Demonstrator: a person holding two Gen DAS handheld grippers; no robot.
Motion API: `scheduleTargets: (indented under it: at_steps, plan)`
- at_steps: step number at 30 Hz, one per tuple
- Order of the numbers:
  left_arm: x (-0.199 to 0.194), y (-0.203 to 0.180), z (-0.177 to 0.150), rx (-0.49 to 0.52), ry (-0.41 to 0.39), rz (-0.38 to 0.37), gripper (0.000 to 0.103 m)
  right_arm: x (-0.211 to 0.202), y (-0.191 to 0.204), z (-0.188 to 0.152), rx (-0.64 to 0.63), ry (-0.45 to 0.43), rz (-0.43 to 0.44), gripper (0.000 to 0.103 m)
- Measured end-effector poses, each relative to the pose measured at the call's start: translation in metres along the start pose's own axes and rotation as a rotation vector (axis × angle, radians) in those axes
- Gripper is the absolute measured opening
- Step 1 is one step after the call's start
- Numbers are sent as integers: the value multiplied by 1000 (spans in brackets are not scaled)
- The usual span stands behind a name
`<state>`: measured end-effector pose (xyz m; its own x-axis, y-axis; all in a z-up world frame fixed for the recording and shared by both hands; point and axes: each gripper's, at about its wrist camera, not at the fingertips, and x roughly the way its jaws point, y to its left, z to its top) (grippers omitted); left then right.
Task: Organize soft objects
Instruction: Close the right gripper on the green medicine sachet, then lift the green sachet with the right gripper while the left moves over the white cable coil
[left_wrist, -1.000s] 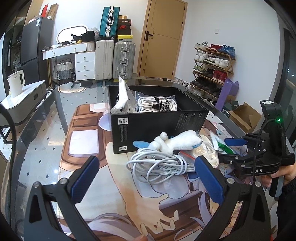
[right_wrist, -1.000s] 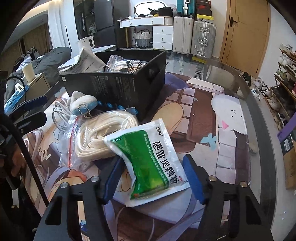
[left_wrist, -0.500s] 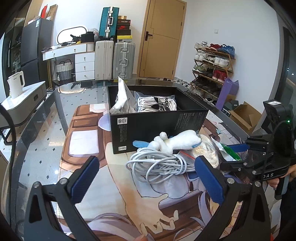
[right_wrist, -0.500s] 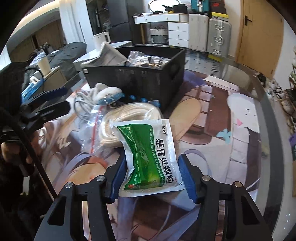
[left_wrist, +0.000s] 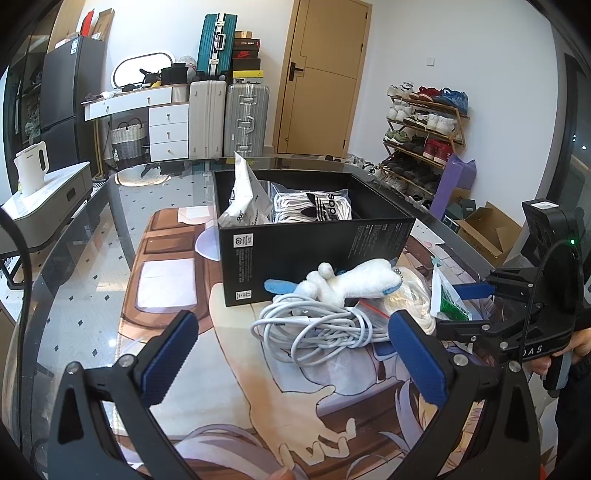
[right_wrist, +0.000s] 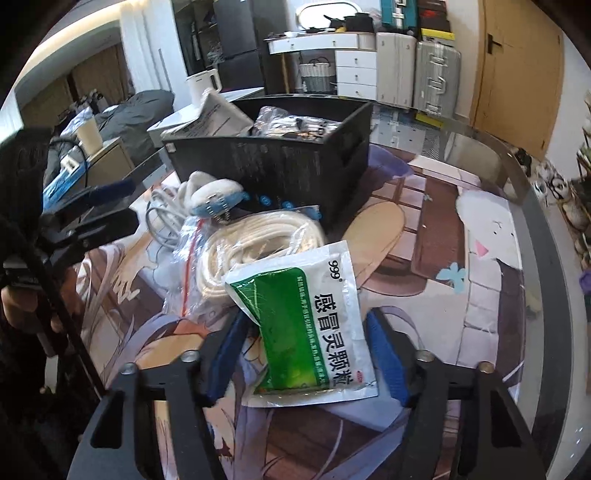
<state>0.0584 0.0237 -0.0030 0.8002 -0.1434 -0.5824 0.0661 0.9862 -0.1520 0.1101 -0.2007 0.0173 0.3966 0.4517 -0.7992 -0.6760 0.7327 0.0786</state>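
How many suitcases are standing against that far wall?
3: a white suitcase and a silver suitcase side by side near the door, and a teal suitcase upright on top. Others may be hidden behind them.

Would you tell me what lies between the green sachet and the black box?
In the right wrist view, a bagged coil of cream rope lies between the green sachet and the black box.

Two close wrist fisheyes angled down from opposite table sides, both sharing mid-frame black box (left_wrist: 314, 254) (right_wrist: 280, 166).
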Motion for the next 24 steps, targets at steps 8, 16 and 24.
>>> scheduleTargets:
  at_steps: [8, 16, 24]
  plan:
    - [1, -1, 0, 3, 3, 1, 103, -13, 10, 2, -42, -45, 31, 45]
    - [5, -5, 0, 20, 35, 0, 103, -35, 1, 6, 10, -135, 40, 45]
    - [13, -10, 4, 52, 76, 26, 103, -40, -1, 7, 22, -157, 32, 45]
